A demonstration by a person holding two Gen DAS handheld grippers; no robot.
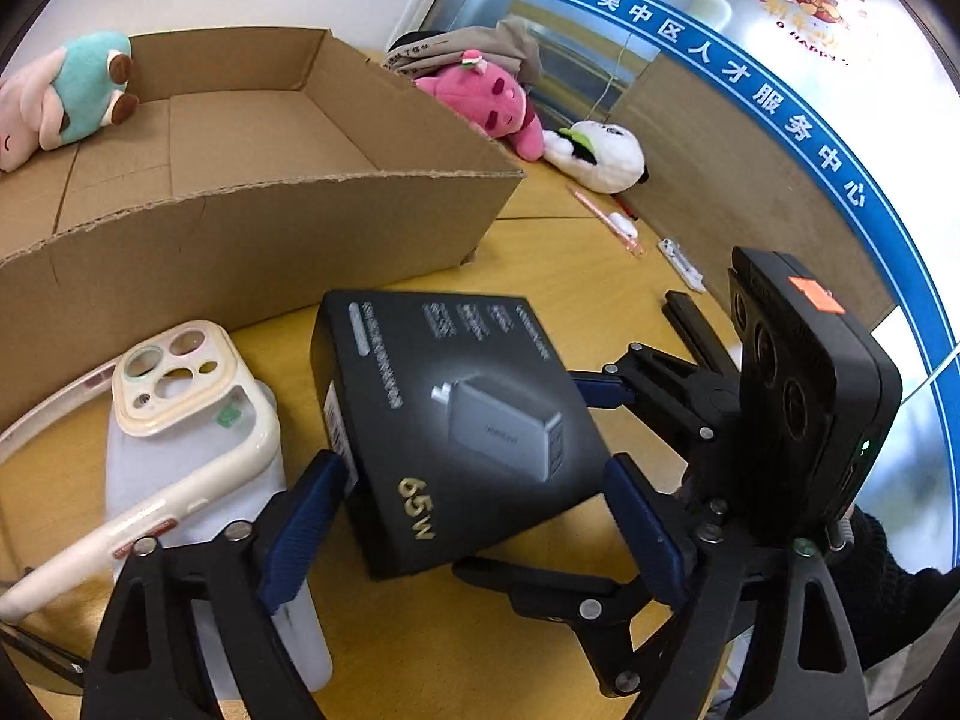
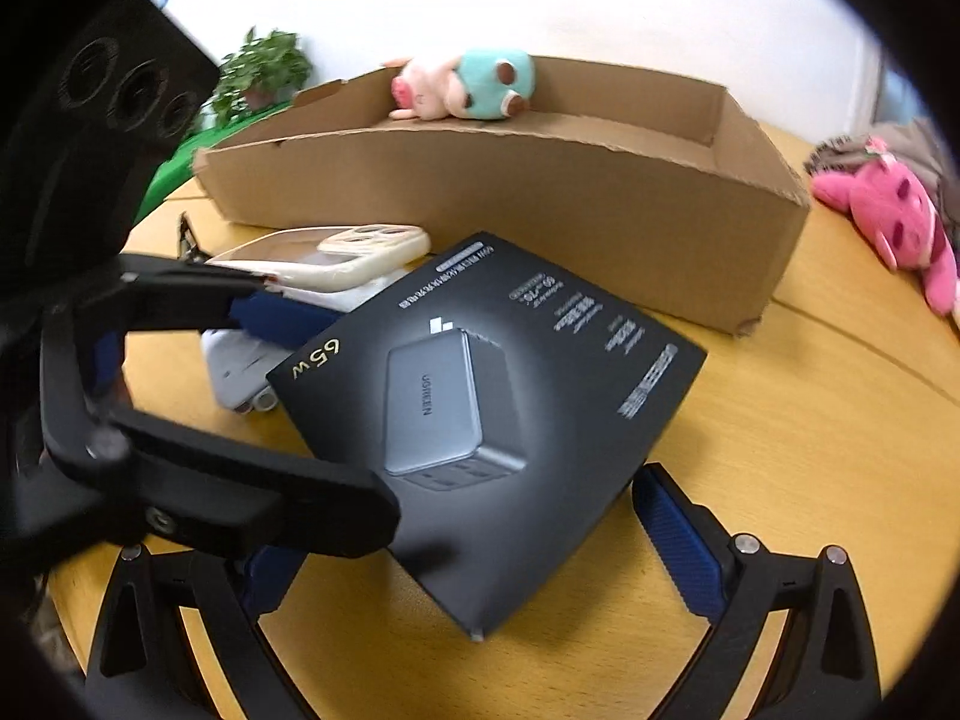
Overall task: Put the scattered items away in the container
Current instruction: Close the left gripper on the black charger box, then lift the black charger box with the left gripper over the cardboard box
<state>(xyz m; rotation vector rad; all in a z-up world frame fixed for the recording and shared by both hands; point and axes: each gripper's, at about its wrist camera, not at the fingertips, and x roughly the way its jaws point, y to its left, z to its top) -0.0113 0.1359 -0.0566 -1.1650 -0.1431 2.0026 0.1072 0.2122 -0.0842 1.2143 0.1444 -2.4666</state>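
Tabletop [image 2: 810, 450] of yellow wood carries our open brown cardboard container [image 1: 252, 240], w/ the black 65W charger box [image 1: 468, 420] just in front. Left gripper [image 1: 474, 516] jaws wide astride it, right gripper [image 2: 498, 546] too; we close on opposite edges, square, before lifting.

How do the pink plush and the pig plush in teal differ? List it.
The pig plush in teal already lies inside the cardboard box; the pink plush lies outside it on the table. The pig plush is pale pink in a teal outfit with brown feet; the pink plush is hot pink all over. Both are soft toys lying down.
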